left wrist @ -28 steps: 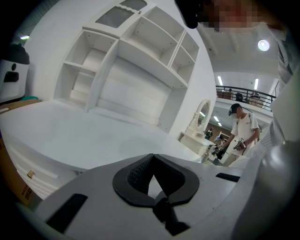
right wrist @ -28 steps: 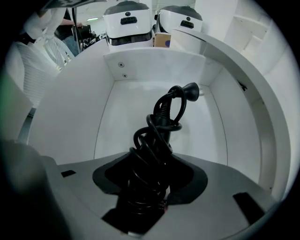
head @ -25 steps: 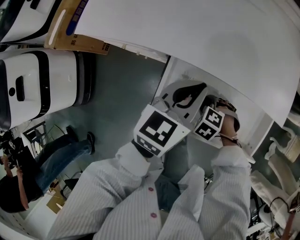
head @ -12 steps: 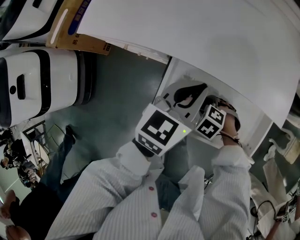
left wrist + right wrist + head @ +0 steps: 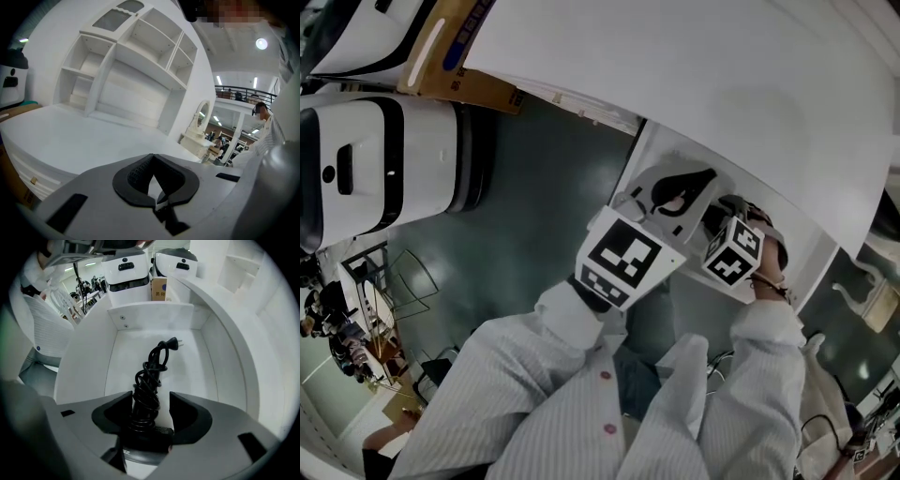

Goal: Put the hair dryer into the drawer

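Right gripper (image 5: 151, 401) holds hair dryer (image 5: 145, 437) inside open white drawer (image 5: 154, 317).
Its jaws, part-way apart, pinch the dryer's black body. The coiled cord (image 5: 152, 376) and plug lie ahead on the drawer floor. Left gripper (image 5: 151, 161) has its jaws pressed together with nothing between them, above the white desk (image 5: 70, 136), just beside the right one.

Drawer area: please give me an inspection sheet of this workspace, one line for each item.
Surface: white desk top, nothing seen on it.
Job's things: black hair dryer in the open drawer, between the right tongs.
Clutter: nothing seen.
Grippers: left gripper tongs shut, empty; right gripper tongs apart around the dryer, grip unclear.
Cables: dryer cord coiled, its plug on the drawer floor.
Surroundings: cardboard box and white machines beside the desk.
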`<action>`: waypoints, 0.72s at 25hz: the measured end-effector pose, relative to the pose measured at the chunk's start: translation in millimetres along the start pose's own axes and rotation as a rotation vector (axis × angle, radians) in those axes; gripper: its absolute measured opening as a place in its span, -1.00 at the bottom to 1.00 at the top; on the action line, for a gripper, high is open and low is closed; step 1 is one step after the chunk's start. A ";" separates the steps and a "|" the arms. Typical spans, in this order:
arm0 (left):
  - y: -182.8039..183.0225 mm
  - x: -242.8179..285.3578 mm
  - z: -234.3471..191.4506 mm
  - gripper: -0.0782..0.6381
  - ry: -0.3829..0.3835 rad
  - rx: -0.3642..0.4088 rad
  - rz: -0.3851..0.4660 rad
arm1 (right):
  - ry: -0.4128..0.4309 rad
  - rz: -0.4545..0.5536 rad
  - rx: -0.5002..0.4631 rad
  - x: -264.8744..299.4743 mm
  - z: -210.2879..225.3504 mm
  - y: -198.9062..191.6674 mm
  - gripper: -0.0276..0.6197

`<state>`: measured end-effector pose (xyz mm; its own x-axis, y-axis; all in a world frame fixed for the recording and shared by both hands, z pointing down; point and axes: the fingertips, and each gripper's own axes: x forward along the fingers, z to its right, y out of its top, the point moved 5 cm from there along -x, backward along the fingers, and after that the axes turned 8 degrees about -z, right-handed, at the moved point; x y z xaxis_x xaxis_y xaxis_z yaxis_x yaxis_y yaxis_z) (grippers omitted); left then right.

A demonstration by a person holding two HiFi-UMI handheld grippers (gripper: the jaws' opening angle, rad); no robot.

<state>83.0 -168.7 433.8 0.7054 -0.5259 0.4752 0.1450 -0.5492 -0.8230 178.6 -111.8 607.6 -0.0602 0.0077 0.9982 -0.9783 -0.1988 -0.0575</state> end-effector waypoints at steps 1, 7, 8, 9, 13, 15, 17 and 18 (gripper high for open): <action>2.1 -1.6 0.3 -0.76 0.000 0.001 0.002 | -0.001 0.018 0.022 -5.4 1.6 0.7 -0.27; 14.1 -8.9 8.0 -0.76 -0.007 0.023 0.012 | -0.011 0.141 0.149 -44.3 11.9 4.2 -0.27; 15.9 -10.3 9.9 -0.76 -0.009 0.026 0.013 | -0.022 0.161 0.159 -51.5 13.1 5.4 -0.27; 17.9 -11.4 11.8 -0.76 -0.011 0.030 0.014 | -0.031 0.180 0.171 -58.7 14.3 6.5 -0.27; 31.9 -14.3 17.9 -0.76 -0.026 0.051 0.027 | -0.043 0.275 0.269 -89.9 21.0 9.6 -0.27; 42.4 -17.3 19.8 -0.76 -0.032 0.071 0.037 | -0.050 0.320 0.310 -107.8 24.0 11.4 -0.27; 54.8 -21.9 21.6 -0.76 -0.035 0.091 0.050 | -0.067 0.367 0.343 -128.5 26.0 13.6 -0.27; 61.6 -24.8 21.9 -0.76 -0.037 0.100 0.058 | -0.078 0.395 0.360 -140.0 26.9 15.5 -0.28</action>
<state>89.6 -175.3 364.5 0.7392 -0.5299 0.4158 0.1705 -0.4500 -0.8766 177.3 -142.4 467.5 -0.3819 -0.2059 0.9010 -0.7534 -0.4953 -0.4325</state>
